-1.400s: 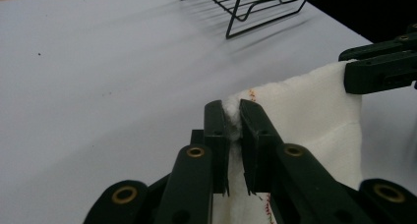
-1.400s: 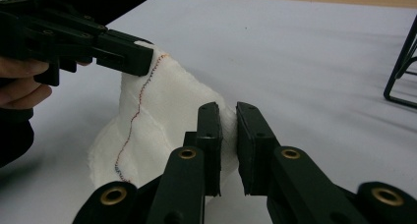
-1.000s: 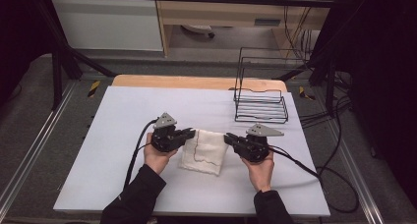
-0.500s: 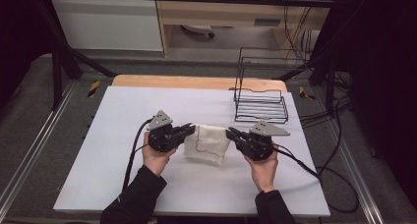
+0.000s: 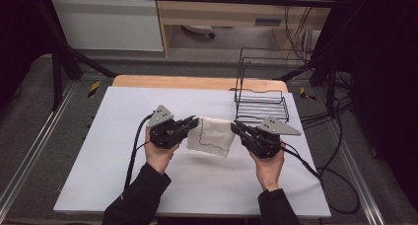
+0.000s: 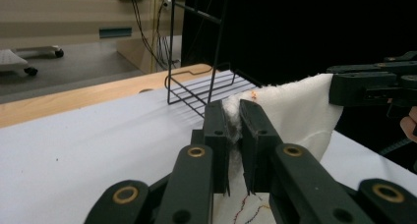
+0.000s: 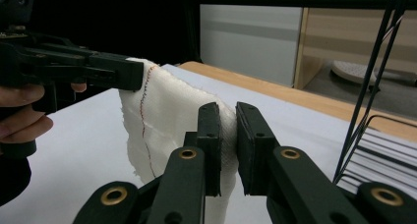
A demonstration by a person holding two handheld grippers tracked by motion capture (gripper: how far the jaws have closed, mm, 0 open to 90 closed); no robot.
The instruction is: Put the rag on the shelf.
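A white cloth point(image 5: 212, 135) with a thin dark stitched line hangs in the air between my two grippers, above the middle of the white table. My left gripper point(image 5: 193, 121) is shut on the cloth's upper left corner point(image 6: 235, 117). My right gripper point(image 5: 236, 127) is shut on its upper right corner point(image 7: 227, 130). The cloth point(image 7: 157, 111) sags down from the top edge stretched between the jaws. In the left gripper view the right gripper point(image 6: 339, 89) pinches the far corner. In the right gripper view the left gripper point(image 7: 130, 74) holds the other end.
A black wire rack point(image 5: 260, 99) stands at the back right of the table, just behind my right gripper. The white tabletop point(image 5: 118, 126) has a wooden strip point(image 5: 192, 82) along its far edge. Cables trail from both grippers.
Both grippers have lifted the cloth off the table and carried it away from the person. It lay folded on the surface before and now hangs spread between the jaws.
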